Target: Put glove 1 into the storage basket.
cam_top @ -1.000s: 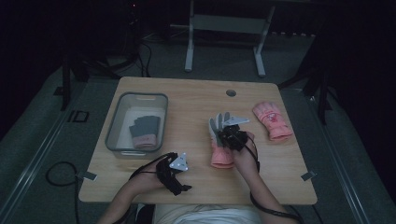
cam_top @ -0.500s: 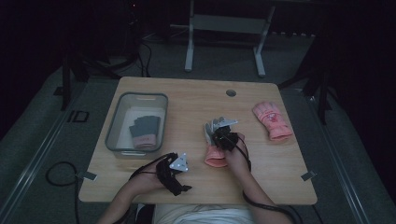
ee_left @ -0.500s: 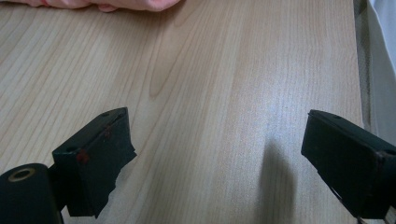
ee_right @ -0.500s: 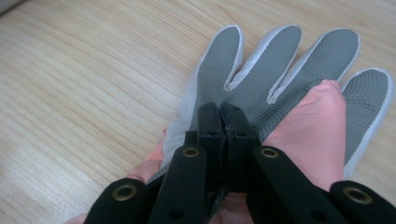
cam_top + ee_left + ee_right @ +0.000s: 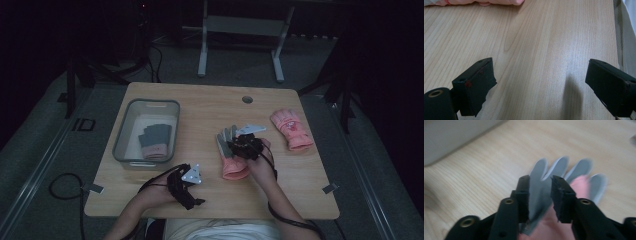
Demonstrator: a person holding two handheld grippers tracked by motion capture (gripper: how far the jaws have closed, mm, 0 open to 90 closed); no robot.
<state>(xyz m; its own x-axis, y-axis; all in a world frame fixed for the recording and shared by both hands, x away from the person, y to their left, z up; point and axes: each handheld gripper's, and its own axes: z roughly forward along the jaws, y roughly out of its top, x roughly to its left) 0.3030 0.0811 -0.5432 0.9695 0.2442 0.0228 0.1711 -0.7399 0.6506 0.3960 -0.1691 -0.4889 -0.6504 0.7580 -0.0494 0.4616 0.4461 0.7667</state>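
My right gripper (image 5: pixel 239 146) sits over the middle of the table (image 5: pixel 210 107), slightly twd the right edge. Jaws are pinched on the grey palm fabric of a pink glove w/ grey fingers (image 5: pixel 230 152). In the right gripper view the same gripper (image 5: pixel 540 195) has both pads pressed against a raised fold of that glove (image 5: pixel 564 173), grey fingers fanned out beyond the tips. Motion blur on the fingers; detail of the fold is unclear. In the high view the glove's pink cuff points twd the near edge and its fingers twd the far edge.

My left gripper (image 5: pixel 186 182) rests near the near edge, left of centre, w/ its grey plate facing up. In the left gripper view this gripper (image 5: pixel 539 80) has jaws spread wide, nothing btwn them but bare wood. The pink edge of the glove (image 5: pixel 474 2) shows at the top of that view, well apart from the jaws.

A second pink glove (image 5: pixel 292 130) lies flat twd the right edge, apart from the held one. A clear bin (image 5: pixel 131 112) stands by the left edge. Inside it lies a third glove, grey w/ pink cuff (image 5: pixel 154 142), fingers twd the far edge.

A round hole (image 5: pixel 247 99) is set in the tabletop near the far edge.
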